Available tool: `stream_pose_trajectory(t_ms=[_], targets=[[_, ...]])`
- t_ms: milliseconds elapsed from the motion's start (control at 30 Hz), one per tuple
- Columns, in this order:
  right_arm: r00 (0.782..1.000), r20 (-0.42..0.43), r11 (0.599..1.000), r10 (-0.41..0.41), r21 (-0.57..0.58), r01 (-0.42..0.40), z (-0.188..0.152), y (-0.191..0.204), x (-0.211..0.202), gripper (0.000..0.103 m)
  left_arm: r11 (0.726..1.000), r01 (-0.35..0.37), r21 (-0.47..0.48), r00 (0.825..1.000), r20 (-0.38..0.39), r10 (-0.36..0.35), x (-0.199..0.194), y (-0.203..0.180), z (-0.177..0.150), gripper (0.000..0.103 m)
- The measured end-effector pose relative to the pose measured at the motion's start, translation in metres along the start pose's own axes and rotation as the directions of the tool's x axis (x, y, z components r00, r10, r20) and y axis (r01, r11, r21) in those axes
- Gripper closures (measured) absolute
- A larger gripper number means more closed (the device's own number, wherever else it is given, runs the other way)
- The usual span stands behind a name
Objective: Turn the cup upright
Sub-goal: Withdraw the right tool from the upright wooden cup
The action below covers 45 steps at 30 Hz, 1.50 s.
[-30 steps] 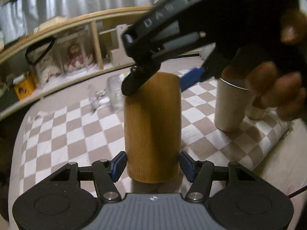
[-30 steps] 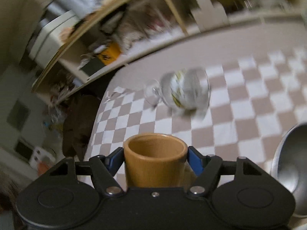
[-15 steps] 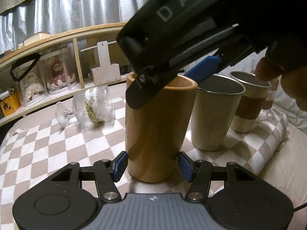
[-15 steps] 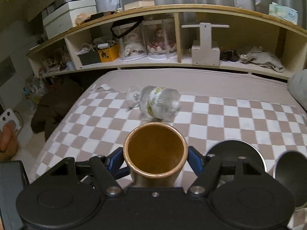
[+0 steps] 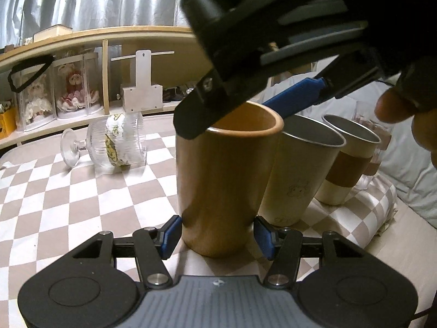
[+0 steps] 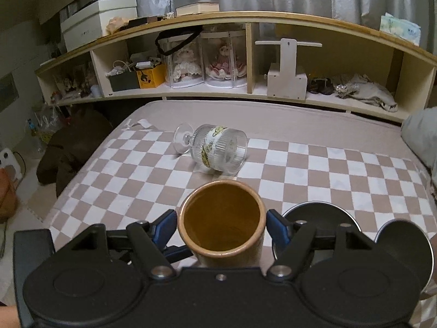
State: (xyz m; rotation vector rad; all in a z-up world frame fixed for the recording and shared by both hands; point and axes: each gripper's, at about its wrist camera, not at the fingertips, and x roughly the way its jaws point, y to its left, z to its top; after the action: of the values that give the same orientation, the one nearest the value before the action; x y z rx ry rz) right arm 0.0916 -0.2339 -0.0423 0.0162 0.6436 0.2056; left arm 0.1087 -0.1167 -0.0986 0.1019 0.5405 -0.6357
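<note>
A tall brown wooden cup (image 5: 224,177) stands upright on the checkered cloth (image 5: 68,199), mouth up; it also shows from above in the right wrist view (image 6: 221,225). My left gripper (image 5: 217,236) straddles its base with blue pads a little off each side, open. My right gripper (image 6: 221,225) comes from above with its pads on both sides of the rim; in the left wrist view its fingers (image 5: 295,95) sit at the rim. A ribbed clear stemmed glass (image 6: 214,149) lies on its side behind the cup, also in the left wrist view (image 5: 109,143).
Two metal tumblers (image 5: 300,175) (image 5: 349,161) stand upright just right of the wooden cup, very close. A wooden shelf (image 6: 245,54) with doll cases and boxes runs along the back. A pillow (image 6: 420,134) lies at the right.
The wooden cup went from tilted in the air to standing upright on the cloth beside the tumblers. The right gripper swung level above it. The left pads stand slightly wider.
</note>
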Motion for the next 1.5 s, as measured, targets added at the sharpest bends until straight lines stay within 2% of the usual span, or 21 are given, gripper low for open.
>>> stream_pose_trajectory(t_ms=[233, 467, 567, 600, 700, 833, 1000, 1233, 1500], targets=[[1.000, 0.012, 1.000, -0.010, 0.026, 0.010, 0.001, -0.005, -0.004, 0.028, 1.000, 0.012, -0.004, 1.000, -0.002, -0.012, 0.001, 0.000, 0.001, 0.045], [0.998, 0.058, 0.999, -0.016, 0.028, 0.015, 0.004, -0.008, -0.016, 0.025, 1.000, 0.011, 0.021, 1.000, -0.025, -0.011, -0.001, -0.003, 0.002, 0.043], [0.996, 0.087, 0.999, -0.006, 0.037, 0.003, 0.005, -0.012, -0.025, 0.024, 0.999, 0.002, 0.039, 1.000, -0.020, -0.001, -0.006, -0.007, 0.004, 0.035], [0.995, 0.098, 0.999, -0.003, 0.042, -0.002, 0.005, -0.014, -0.029, 0.024, 0.999, -0.005, 0.043, 1.000, -0.017, 0.005, -0.009, -0.008, 0.004, 0.031], [0.991, 0.136, 0.998, -0.006, 0.070, -0.003, 0.001, -0.021, -0.042, 0.023, 0.999, -0.029, 0.037, 1.000, -0.006, 0.029, -0.018, -0.009, 0.009, 0.028], [0.982, 0.184, 0.995, -0.028, 0.099, 0.010, -0.008, -0.030, -0.059, 0.022, 0.997, -0.071, 0.013, 0.997, 0.020, 0.070, -0.036, -0.007, 0.017, 0.018], [0.970, 0.235, 0.994, -0.057, 0.102, 0.034, -0.023, -0.037, -0.074, 0.020, 0.990, -0.142, -0.015, 0.989, 0.048, 0.142, -0.063, -0.002, 0.026, 0.012], [0.959, 0.263, 0.991, -0.105, 0.105, 0.080, -0.042, -0.041, -0.088, 0.015, 0.974, -0.219, -0.055, 0.970, 0.095, 0.223, -0.101, 0.004, 0.035, 0.002], [0.954, 0.262, 0.986, -0.148, 0.108, 0.123, -0.061, -0.041, -0.095, 0.010, 0.957, -0.278, -0.077, 0.953, 0.098, 0.285, -0.123, -0.001, 0.029, 0.000]])
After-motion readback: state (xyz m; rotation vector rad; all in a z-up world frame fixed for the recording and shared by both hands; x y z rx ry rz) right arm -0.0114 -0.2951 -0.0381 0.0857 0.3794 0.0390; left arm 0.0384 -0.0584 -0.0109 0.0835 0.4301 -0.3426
